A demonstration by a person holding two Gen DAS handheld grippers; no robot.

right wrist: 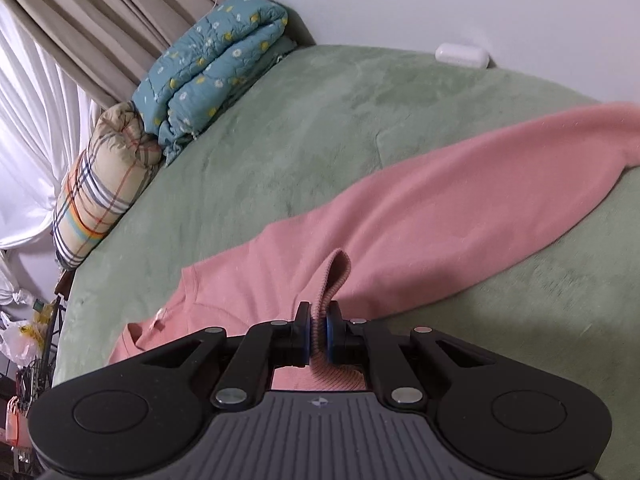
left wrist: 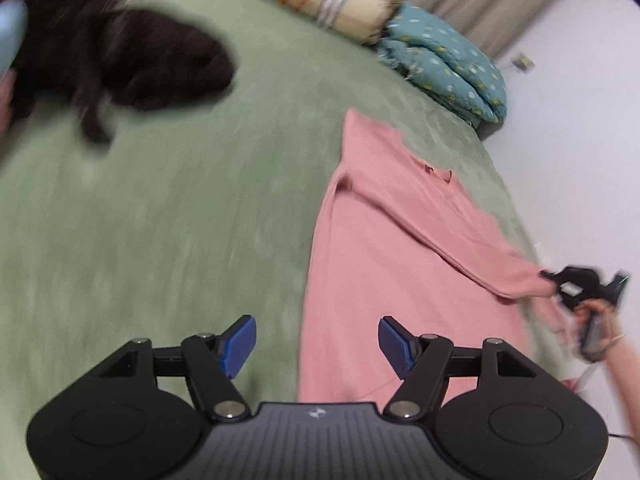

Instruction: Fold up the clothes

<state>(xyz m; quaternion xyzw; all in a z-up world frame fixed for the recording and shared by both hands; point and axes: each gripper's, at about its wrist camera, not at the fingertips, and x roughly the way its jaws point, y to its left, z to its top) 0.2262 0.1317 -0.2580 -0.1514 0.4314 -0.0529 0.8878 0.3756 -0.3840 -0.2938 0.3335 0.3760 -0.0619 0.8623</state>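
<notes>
- Two grippers are ours: the left gripper [left wrist: 317,346] hangs near us with its blue pads well apart and nothing between them, above the near hem of the pink sweater [left wrist: 384,264].
- The right gripper [right wrist: 318,334] is closed tight on the ribbed cuff [right wrist: 334,280] of one sleeve, which runs across the sweater's body; the sweater itself lies flat on the green bedspread [left wrist: 180,220], toward its right side.
- We judge the cuff could slip out, since only a thin fold of ribbing sits between the pads; a sharp pull would free it, or drag the whole sweater askew over the plush cover.
- With the left gripper holding nothing, we have nothing pinning the body down, so the fold may land crooked.
- Farther off, a dark garment [left wrist: 132,64] lies at the far left, smeared by blur; we cannot tell what it is.
- Beyond it, a plaid bundle [right wrist: 100,188] and a teal quilt [right wrist: 212,60] sit at the far edge.
- The sweater's other sleeve is not made out in either view.
</notes>
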